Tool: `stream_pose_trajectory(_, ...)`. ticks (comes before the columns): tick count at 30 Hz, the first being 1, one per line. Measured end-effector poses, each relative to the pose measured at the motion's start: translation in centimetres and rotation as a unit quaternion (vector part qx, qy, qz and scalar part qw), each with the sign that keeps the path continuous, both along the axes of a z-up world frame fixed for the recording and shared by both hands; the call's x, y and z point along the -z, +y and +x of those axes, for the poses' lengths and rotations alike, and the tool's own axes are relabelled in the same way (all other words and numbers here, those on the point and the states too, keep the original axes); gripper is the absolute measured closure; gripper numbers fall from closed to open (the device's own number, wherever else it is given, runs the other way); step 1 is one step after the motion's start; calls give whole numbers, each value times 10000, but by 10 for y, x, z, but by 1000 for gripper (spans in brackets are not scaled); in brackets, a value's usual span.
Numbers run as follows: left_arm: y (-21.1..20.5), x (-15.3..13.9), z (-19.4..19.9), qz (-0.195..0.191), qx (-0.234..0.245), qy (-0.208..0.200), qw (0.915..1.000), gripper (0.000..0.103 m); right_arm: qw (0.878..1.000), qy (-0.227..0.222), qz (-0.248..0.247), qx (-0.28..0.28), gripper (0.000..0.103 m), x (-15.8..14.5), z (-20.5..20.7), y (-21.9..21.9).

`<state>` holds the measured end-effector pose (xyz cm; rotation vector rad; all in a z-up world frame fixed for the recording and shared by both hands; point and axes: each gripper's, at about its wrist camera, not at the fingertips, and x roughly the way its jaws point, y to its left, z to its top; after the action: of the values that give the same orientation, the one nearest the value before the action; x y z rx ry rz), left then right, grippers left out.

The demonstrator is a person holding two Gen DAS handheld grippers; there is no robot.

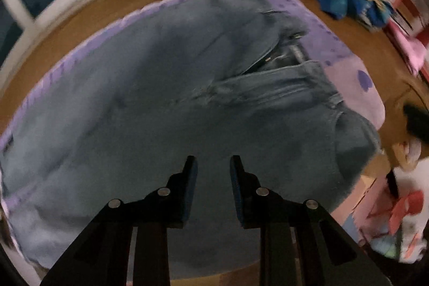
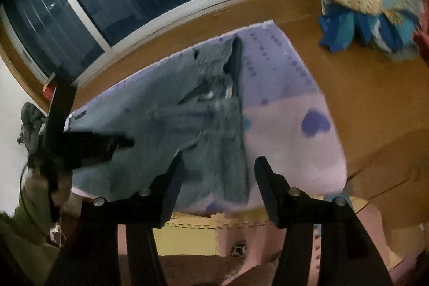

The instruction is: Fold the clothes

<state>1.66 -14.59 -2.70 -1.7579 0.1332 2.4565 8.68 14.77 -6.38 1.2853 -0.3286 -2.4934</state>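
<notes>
Left wrist view: the left gripper, fingers apart and empty, hovers directly over grey-blue denim jeans spread on a purple foam mat, waistband far right. Right wrist view: the right gripper, also apart and empty, faces the jeans' waistband end, nearer it than the left.

left gripper: matte black, two angular fingers, blue pads on inner faces, four round silver screws across linkage arms | right gripper: same black build, dark ribbed pad on one finger, blue-tinted pad on the other, four silver screws | sleeves, cables: none seen
</notes>
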Motion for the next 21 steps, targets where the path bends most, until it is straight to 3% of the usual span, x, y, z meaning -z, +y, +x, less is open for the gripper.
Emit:
stream_pose_trajectory(5,3,24,-8,52,-478,-89,9988,78,9994,2,139,-312,48,5,-97,-3)
stream_pose_trajectory(8,7,30,-15,114,-894,-217,9957,78,9980,-63,273,-564,49,26,-153,-8)
stream_pose_trajectory(10,8,33,-20,117,-1207,-320,9921,78,9962,-360,8,-795,49,46,-188,-7)
stream_pose_trajectory(17,14,41,-29,123,-2209,-510,9739,78,9836,-632,-54,-1689,50,81,-243,-31)
stream_pose_trajectory(19,17,42,-28,67,-2424,-529,9687,78,9801,-571,-50,-1900,64,82,-249,-41)
stream_pose_trajectory(20,19,42,-27,31,-2521,-534,9662,78,9783,-543,-45,-1998,86,83,-252,-45)
stream_pose_trajectory(21,21,42,-26,17,-2599,-548,9641,78,9794,-538,10,-1949,94,83,-253,-40)
